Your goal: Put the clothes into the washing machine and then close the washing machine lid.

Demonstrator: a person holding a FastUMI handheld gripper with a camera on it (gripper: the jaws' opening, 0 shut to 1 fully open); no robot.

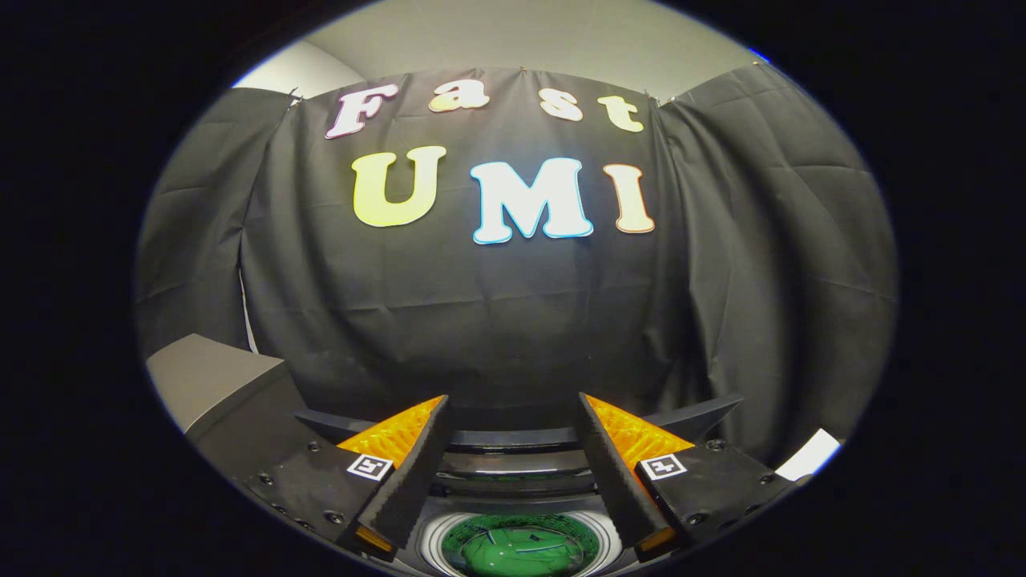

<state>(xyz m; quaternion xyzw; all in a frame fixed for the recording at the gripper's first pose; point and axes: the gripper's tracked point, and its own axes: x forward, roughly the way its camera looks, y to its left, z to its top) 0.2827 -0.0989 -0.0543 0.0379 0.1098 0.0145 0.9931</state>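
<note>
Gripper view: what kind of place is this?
Likely a staged recording booth, not a real laundry room: black cloth hangs as the wall, a top-loading washing machine sits below with green clothes in its drum, seen between the open gripper fingers.

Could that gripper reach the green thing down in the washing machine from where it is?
Probably yes. The gripper has its fingers spread open with nothing between them, and the washing machine drum sits right below with its lid raised behind, so the green clothes inside look uncovered. It would just need to dip down.
</note>
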